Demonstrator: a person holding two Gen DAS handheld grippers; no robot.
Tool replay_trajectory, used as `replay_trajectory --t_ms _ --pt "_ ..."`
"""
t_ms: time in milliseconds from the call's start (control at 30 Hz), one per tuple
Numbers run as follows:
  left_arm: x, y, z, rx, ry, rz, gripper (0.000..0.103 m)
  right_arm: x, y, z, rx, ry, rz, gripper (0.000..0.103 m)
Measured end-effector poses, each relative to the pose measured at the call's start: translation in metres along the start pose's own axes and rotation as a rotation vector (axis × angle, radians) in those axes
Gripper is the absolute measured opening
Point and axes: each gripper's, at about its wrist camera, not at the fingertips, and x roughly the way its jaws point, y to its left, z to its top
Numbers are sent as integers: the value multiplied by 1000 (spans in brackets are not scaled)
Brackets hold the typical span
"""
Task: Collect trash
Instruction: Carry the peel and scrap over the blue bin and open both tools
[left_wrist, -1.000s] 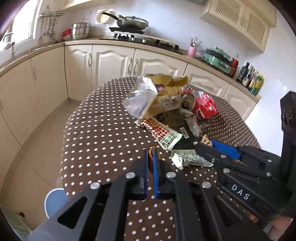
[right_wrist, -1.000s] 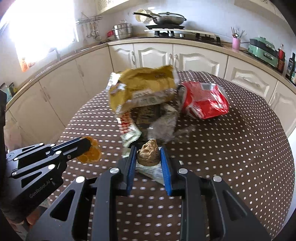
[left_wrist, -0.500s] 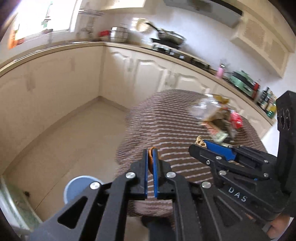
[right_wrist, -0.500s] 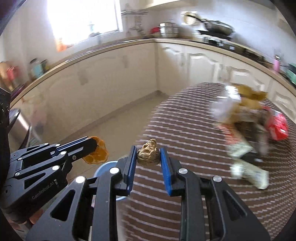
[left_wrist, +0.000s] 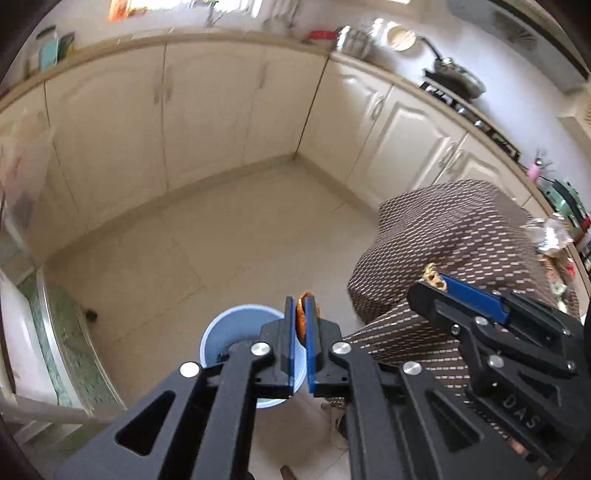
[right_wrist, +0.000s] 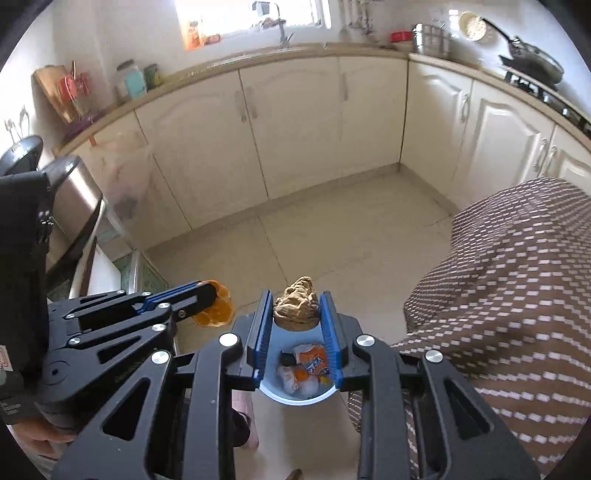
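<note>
Both claws over the blue bin

Left claw pinches an orange peel; right claw clamps a brown lump. "DAS" shows on the right claw's body.

Both wrist cameras sit just behind their black two-finger grippers, looking steeply down at the cream tiled kitchen floor. Each sees a round pale blue plastic bin close below, cream cabinet doors beyond, and the brown dotted tablecloth at right. Each catches the other gripper beside it.
</note>
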Motion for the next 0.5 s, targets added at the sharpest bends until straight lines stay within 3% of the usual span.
replay_trajectory --t_ms 133,167,200,233,500 --pt "30 14 3 -46 52 -11 7 25 -1 -1 -2 37 -21 25" --pt "34 15 3 -54 61 -11 13 27 -5 -3 -2 43 -27 25" --pt "39 17 4 -61 76 -6 30 30 -8 -3 3 45 -35 25" --pt "43 16 4 -67 77 17 40 34 -11 -4 10 52 -38 25" --pt "55 26 -1 -80 88 69 55 54 -16 -11 18 88 -47 26"
